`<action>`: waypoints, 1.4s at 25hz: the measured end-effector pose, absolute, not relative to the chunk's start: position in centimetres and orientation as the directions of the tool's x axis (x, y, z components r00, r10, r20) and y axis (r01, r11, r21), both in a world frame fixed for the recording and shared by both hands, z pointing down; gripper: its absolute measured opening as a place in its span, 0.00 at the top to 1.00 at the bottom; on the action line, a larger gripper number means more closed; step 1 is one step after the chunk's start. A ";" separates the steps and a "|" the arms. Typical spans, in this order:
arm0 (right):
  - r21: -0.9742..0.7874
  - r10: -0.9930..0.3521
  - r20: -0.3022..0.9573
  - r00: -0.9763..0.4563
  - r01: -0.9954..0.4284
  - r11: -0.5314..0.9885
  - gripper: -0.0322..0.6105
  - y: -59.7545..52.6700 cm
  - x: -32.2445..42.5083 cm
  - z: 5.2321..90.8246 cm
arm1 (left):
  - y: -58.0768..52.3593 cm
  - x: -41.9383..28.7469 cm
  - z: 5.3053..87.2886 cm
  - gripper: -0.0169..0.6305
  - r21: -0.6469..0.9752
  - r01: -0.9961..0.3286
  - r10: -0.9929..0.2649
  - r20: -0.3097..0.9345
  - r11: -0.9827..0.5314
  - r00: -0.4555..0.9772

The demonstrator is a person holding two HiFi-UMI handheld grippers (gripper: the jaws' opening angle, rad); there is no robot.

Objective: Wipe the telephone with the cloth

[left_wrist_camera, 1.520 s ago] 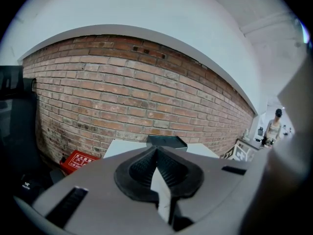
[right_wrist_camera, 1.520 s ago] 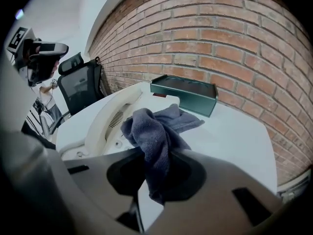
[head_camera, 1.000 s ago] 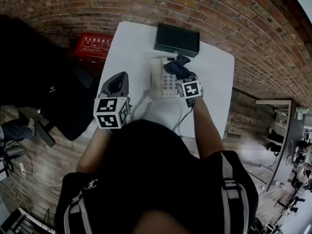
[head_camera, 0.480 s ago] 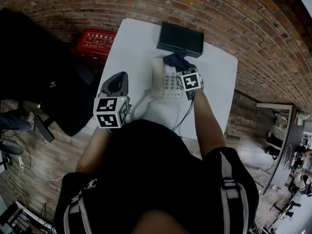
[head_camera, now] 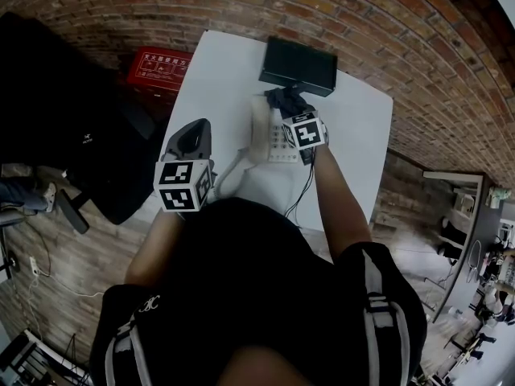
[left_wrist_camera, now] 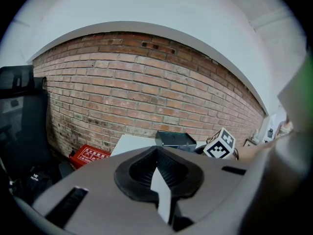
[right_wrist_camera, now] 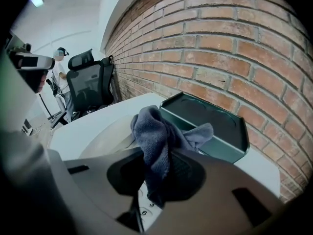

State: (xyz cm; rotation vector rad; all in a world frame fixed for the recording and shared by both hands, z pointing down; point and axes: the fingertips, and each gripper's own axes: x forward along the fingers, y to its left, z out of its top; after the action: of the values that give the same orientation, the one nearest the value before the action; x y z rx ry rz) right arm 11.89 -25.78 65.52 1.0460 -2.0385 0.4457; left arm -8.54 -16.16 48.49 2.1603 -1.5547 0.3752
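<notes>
telephone (head_camera: 268, 133): white desk phone, sits flat on the white table (head_camera: 217, 79), roughly mid-table toward the far edge, its far end just beside a dark green tray (head_camera: 298, 64). Handset's on the left side, keypad on the right.
cloth (right_wrist_camera: 155, 131): dark grey-blue, all bunched up, sticking out past the jaws. It's over the phone's far end, right next to the tray. Can't really tell if it's pressing on the phone or just above it.
right gripper (right_wrist_camera: 156, 180): clamped tight on the cloth, parked over the keypad. You can see a couple of number keys peeking through under the jaws.
left gripper (left_wrist_camera: 161, 177): jaws pulled together at the tips, nothing in them, just a sliver of white table showing through. It's held at the table's near left edge, well apart from the phone.
cords (head_camera: 302, 191): dark ones trail off the near edge of the table, plus a white one by the handset.
around it: brick wall (head_camera: 362, 22) behind, red box (head_camera: 161, 64) on the floor left of the table, black office chair (right_wrist_camera: 90, 82) further off.
</notes>
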 end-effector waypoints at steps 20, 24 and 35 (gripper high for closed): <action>-0.163 -0.512 0.706 -0.490 -0.816 0.555 0.87 -20.8 9.4 66.3 | -16.3 -7.8 48.3 0.98 0.193 -0.939 -0.818 0.460 -0.286 0.344; -0.177 -0.521 0.700 -0.489 -0.825 0.537 0.87 -20.2 9.4 66.0 | -16.2 -7.9 48.4 0.98 0.205 -0.937 -0.817 0.461 -0.281 0.346; -0.276 -0.475 0.692 -0.543 -0.808 0.521 0.87 -17.4 9.0 67.0 | -16.0 -7.7 48.3 0.98 0.215 -0.933 -0.815 0.455 -0.290 0.358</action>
State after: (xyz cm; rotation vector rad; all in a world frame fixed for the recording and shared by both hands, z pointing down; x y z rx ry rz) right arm 8.97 -17.44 67.02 1.0413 -2.2166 0.8001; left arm -7.65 -16.02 48.29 2.1852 -1.5201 0.3586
